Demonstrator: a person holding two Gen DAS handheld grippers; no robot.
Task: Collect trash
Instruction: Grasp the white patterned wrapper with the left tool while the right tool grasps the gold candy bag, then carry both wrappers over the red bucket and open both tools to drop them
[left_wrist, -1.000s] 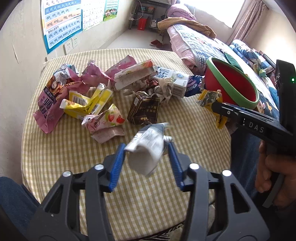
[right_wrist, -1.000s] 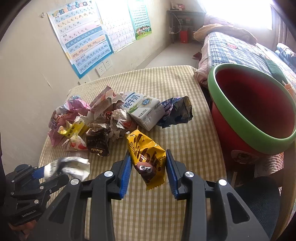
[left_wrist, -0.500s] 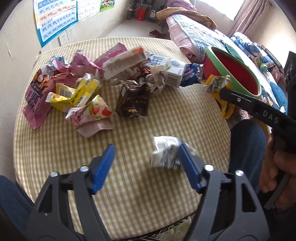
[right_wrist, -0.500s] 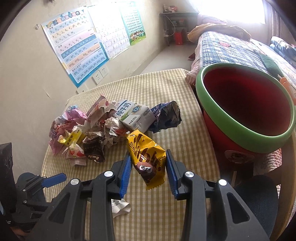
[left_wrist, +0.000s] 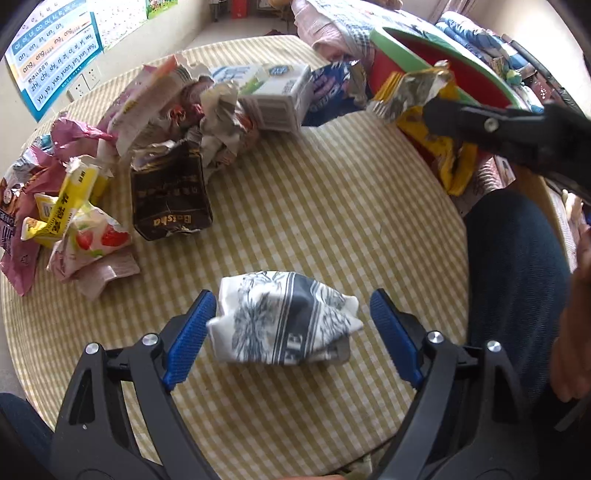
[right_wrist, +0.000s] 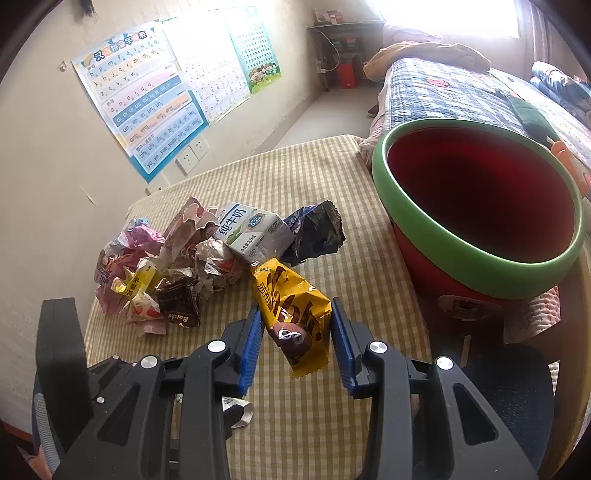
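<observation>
A crumpled white and dark-blue wrapper (left_wrist: 284, 317) lies on the yellow checked tablecloth (left_wrist: 332, 206). My left gripper (left_wrist: 291, 306) straddles it with its jaws opening; the right pad stands clear of it and the left pad is at its edge. My right gripper (right_wrist: 295, 310) is shut on a yellow and brown snack wrapper (right_wrist: 291, 306), held above the table near the red bucket with a green rim (right_wrist: 476, 266). In the left wrist view that wrapper (left_wrist: 413, 88) hangs in front of the bucket (left_wrist: 406, 48).
A trash pile sits at the far left of the table: a milk carton (right_wrist: 255, 232), a dark blue wrapper (right_wrist: 317, 232), a brown wrapper (left_wrist: 170, 199), and pink and yellow packets. A person's leg (left_wrist: 513, 280) is at the table's right edge. A bed stands behind the bucket.
My left gripper let go of the white wrapper, which dropped onto the table, and the gripper sank over it with jaws spread wide. The right gripper kept its hold on the yellow wrapper.
</observation>
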